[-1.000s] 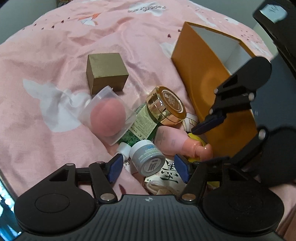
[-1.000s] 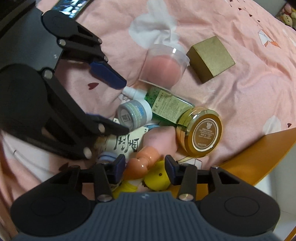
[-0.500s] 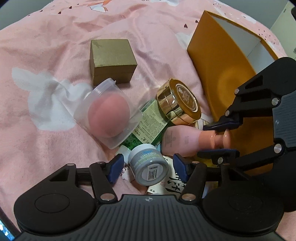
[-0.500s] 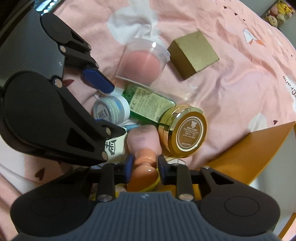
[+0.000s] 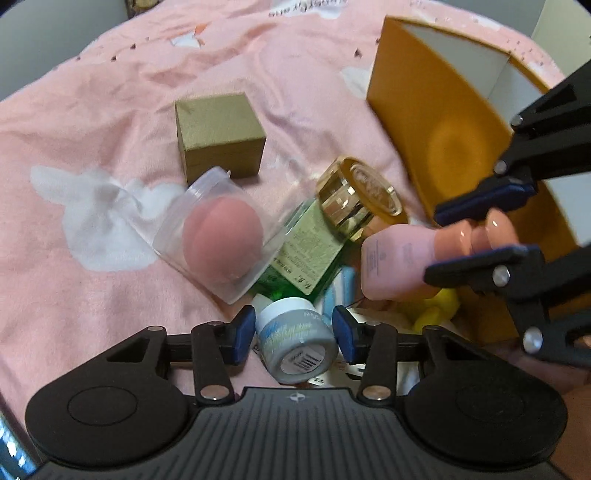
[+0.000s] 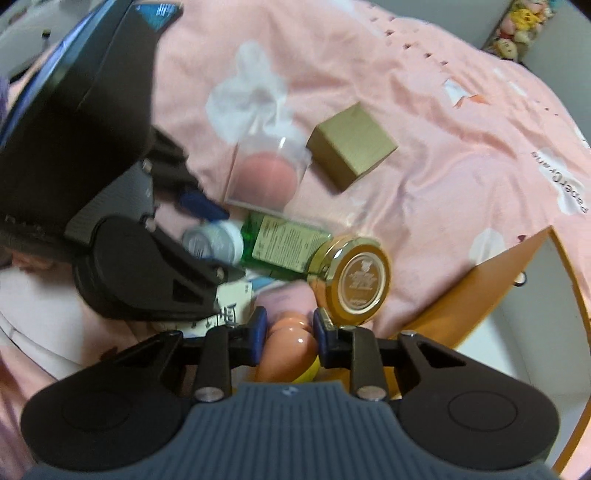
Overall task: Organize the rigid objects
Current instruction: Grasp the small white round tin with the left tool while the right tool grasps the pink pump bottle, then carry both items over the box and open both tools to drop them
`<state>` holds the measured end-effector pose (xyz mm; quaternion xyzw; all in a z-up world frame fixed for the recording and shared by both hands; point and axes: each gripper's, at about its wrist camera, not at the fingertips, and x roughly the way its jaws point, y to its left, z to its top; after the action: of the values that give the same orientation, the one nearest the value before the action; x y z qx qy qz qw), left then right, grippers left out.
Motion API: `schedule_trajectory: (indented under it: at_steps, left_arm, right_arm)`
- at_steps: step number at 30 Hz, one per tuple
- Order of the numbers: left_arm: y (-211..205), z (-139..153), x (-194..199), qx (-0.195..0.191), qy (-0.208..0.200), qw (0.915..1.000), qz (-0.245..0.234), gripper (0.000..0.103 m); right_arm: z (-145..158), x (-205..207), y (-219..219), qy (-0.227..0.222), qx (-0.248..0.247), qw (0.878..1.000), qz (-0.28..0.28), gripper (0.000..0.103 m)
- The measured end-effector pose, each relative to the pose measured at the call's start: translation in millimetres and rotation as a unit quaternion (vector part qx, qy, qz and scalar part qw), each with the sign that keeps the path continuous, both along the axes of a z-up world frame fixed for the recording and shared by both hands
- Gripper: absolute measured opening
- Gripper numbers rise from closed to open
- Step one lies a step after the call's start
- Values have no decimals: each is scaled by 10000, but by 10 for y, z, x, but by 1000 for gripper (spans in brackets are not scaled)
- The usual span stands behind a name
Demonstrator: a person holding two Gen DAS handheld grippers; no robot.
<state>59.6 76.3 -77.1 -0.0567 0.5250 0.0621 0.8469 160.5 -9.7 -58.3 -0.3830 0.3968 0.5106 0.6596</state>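
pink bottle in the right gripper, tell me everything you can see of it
The pink bottle looks like glossy plastic: a squat pale pink body with small print and a peach cap with a narrow waist. The right gripper is shut on the cap, pads either side. The bottle lies roughly level, body towards the gold-lidded jar, above a yellow item, beside the orange box.

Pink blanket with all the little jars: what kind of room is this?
Probably a bedroom: the blanket looks like bedding, cosmetics such as the gold jar lie on it, and plush toys sit in a corner.
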Motion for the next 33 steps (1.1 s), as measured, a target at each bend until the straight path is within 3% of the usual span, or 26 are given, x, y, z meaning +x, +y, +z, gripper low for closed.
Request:
schedule_trajectory:
  at_steps: [11,19,24,29,33]
  left_arm:
    - [-129,533,-172,-159,-746,9970,-106,48]
    - [-312,934,-128,-334,-1404,9886,-433,48]
    - [-496,1129,-45,-544,-1754,9799,-779,48]
    - [-793,1187,96,-742,-1859,9708,-1321,48]
    - [-1016,1060,274,-912,-1628,9660,-1788,48]
  right_arm:
    - [474,-40,-362,-60,924,9928,-757,25]
    - [983,-57,-808,-204,1903,9695,-1529,25]
    - [1227,-94,-1112,-590,2238,9511,-2047,25]
    - [1157,-24,-1394,-631,2132,9380,-2658,25]
    - [947,91,-1663,-403,1944,9254,-3227,25]
